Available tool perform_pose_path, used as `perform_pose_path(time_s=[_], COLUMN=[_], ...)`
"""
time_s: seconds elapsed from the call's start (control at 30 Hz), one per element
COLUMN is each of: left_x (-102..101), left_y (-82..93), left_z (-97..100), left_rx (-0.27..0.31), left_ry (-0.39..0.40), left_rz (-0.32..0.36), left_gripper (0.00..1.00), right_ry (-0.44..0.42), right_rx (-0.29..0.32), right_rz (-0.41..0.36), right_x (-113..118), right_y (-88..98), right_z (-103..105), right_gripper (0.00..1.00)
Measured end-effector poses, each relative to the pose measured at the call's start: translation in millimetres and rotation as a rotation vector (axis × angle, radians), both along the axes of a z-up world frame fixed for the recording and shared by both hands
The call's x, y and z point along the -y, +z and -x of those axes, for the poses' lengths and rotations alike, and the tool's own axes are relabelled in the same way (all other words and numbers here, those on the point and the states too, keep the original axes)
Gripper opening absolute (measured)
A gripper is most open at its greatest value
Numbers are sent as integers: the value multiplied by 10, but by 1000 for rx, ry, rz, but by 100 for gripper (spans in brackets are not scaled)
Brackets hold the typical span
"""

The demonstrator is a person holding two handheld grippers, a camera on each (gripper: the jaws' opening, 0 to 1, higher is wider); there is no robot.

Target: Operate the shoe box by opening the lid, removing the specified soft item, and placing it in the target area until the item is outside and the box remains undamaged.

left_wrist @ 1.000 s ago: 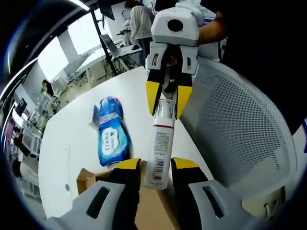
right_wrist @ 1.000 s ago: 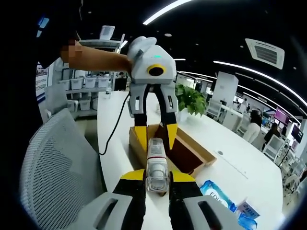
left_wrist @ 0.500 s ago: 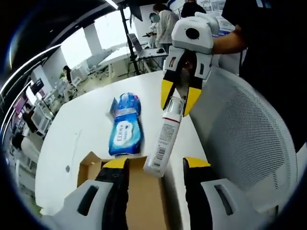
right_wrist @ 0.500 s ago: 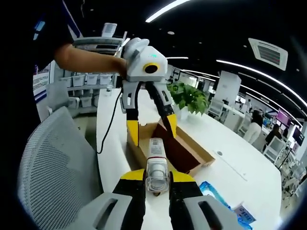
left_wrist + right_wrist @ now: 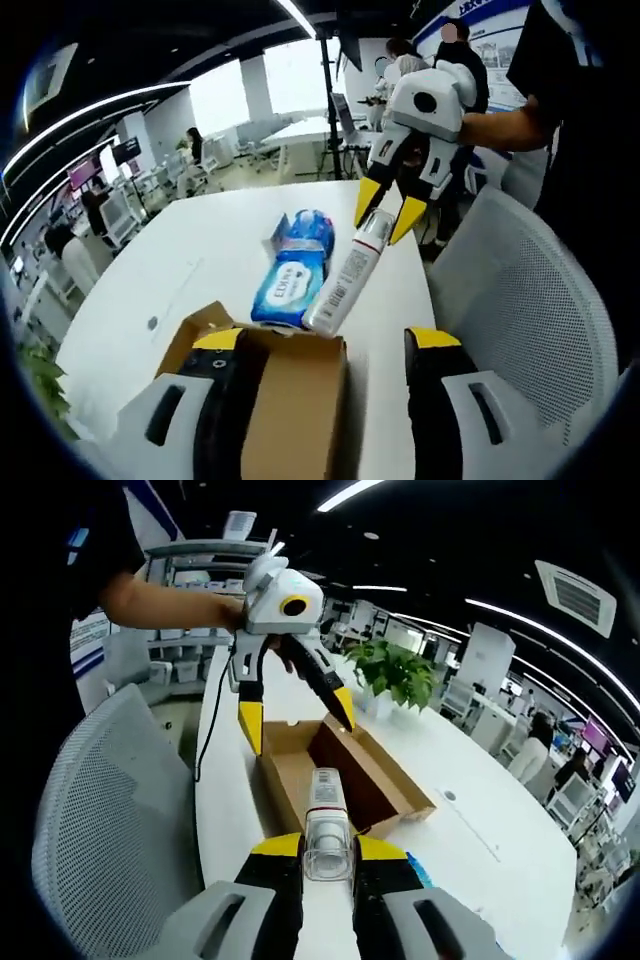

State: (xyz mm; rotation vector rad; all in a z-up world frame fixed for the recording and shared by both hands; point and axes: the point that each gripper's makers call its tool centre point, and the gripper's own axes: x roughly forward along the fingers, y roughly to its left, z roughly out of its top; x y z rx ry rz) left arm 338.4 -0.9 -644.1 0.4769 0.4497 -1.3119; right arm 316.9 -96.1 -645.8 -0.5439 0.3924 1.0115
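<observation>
1. Cardboard fills the bottom of the left gripper view: the shoe box (image 5: 290, 400) sits right between the left hand-held gripper (image 5: 325, 345) and its two yellow-tipped jaws, which stand wide apart with nothing in them.
2. Ahead of those jaws, the white tube (image 5: 345, 275) hangs above the desk (image 5: 170, 270), its capped end pinched by the right hand-held gripper (image 5: 385, 215), which comes in from the upper right with a person's arm behind it.
3. Just to the left of the tube, a blue wipes pack (image 5: 295, 270) lies flat on the desk, beyond the box edge.
4. A white mesh chair (image 5: 530, 300) stands to the right of the desk.
5. Over to the right gripper view: the right hand-held gripper (image 5: 328, 845) is clamped on the tube (image 5: 326, 825), whose clear cap faces the camera between the jaws.
6. Straight ahead, beyond the tube's far end, the shoe box (image 5: 345, 780) lies open on the desk (image 5: 470, 860), dark inside.
7. Above the box's far end, the left hand-held gripper (image 5: 295, 720) hangs with jaws spread.
8. A potted plant (image 5: 395, 675) stands farther back.
</observation>
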Motion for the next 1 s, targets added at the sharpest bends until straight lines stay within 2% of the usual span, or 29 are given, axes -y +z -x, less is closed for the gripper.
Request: perform_pose_path(time_s=[0.07, 0.27, 0.73, 1.0], left_x=[-14, -57, -372, -516], left_y=[23, 31, 75, 151], left_z=[-14, -48, -143, -63], left_rx=[-8, -23, 8, 17], left_ry=[29, 99, 320, 409], left_rz=[30, 62, 118, 163], left_gripper=[68, 74, 89, 95], right_ry=[3, 31, 97, 132], right_rx=[5, 6, 12, 9], right_rz=[13, 76, 206, 282], right_x=[45, 161, 357, 472], right_y=[31, 54, 82, 99], right_z=[-54, -181, -423, -642], right_gripper=[13, 13, 13, 13])
